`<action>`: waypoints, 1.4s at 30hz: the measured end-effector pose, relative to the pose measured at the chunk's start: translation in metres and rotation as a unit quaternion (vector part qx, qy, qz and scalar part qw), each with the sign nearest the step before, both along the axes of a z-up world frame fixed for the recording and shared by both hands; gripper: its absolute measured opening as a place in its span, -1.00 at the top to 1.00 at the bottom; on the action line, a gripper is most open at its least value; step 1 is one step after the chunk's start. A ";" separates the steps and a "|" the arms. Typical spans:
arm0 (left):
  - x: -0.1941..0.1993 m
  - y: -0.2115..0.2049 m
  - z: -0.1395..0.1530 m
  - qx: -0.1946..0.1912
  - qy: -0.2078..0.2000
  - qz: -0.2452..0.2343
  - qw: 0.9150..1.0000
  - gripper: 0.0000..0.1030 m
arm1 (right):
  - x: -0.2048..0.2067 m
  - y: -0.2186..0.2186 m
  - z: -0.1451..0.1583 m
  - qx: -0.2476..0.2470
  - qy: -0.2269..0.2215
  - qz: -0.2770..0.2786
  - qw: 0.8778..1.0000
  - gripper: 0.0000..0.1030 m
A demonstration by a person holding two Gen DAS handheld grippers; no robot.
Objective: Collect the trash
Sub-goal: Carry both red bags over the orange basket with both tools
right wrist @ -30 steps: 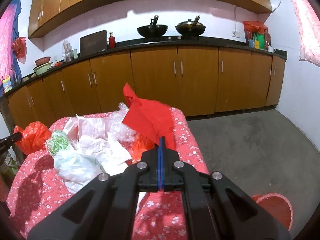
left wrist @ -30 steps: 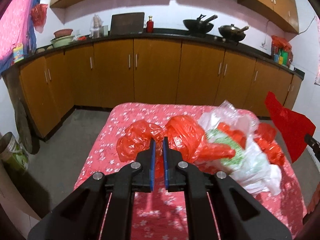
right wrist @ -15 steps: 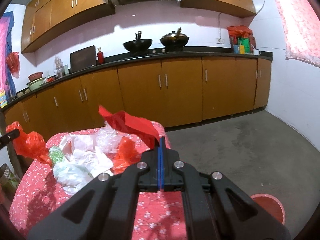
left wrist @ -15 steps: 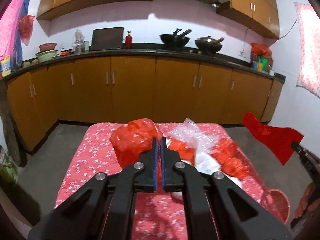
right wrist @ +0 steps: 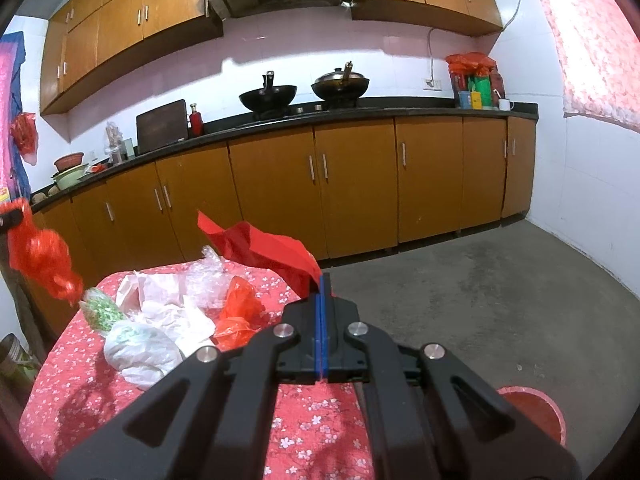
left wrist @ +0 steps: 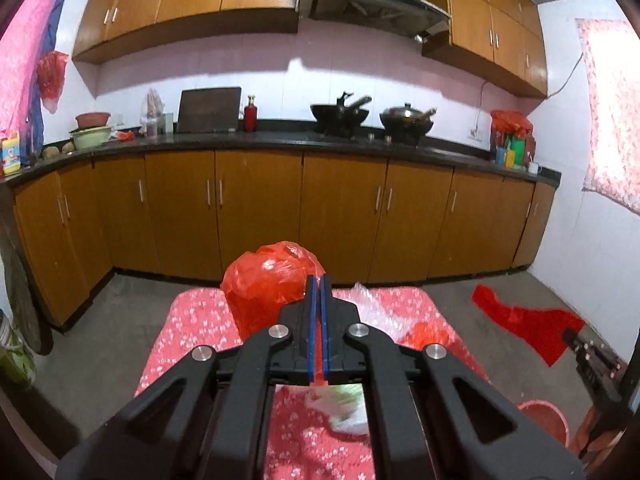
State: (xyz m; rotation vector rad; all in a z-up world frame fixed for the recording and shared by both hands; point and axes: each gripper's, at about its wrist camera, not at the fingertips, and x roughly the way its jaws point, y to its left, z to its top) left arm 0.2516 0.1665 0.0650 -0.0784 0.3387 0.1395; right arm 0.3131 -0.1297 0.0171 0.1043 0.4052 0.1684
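Observation:
My left gripper (left wrist: 317, 280) is shut on a crumpled red plastic bag (left wrist: 272, 280), which hangs clear above the table; the right wrist view shows the same bag (right wrist: 40, 260) dangling at the far left. A flat red sheet (right wrist: 264, 244) is pinched in my right gripper (right wrist: 322, 280), which is shut on its corner above the table's right edge. The left wrist view shows that sheet (left wrist: 528, 320) out to the right, over the floor. On the table lie a white bag (right wrist: 140, 344), a green-speckled bag (right wrist: 100, 312), clear plastic (right wrist: 208, 276) and another red bag (right wrist: 240, 312).
The table wears a red floral cloth (right wrist: 100, 392). A red bin (right wrist: 532, 412) stands on the concrete floor right of the table. Brown cabinets (right wrist: 360, 184) line the far wall, with woks on the counter. A container (left wrist: 12, 356) stands at the table's left.
The left gripper has risen with the red bag, lifting it off the pile. The right gripper has carried the red sheet up and toward the table's right edge.

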 end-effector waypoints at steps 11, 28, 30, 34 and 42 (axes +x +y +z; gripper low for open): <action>0.008 -0.050 -0.008 0.019 0.018 -0.054 0.998 0.97 | -0.008 -0.026 0.002 -0.004 -0.002 -0.028 1.000 0.96; 0.031 -0.227 -0.066 -0.004 0.057 -0.234 0.971 0.97 | -0.049 -0.171 -0.037 -0.037 0.023 -0.197 0.979 0.96; 0.030 -0.247 -0.075 -0.001 0.062 -0.251 0.966 0.97 | -0.057 -0.189 -0.047 -0.039 0.033 -0.220 0.974 0.96; 0.031 -0.289 -0.094 0.007 0.078 -0.286 0.955 0.97 | -0.068 -0.215 -0.068 -0.043 0.055 -0.248 0.966 0.96; 0.031 -0.357 -0.141 0.028 0.120 -0.332 0.935 0.97 | -0.085 -0.252 -0.117 -0.048 0.105 -0.280 0.953 0.96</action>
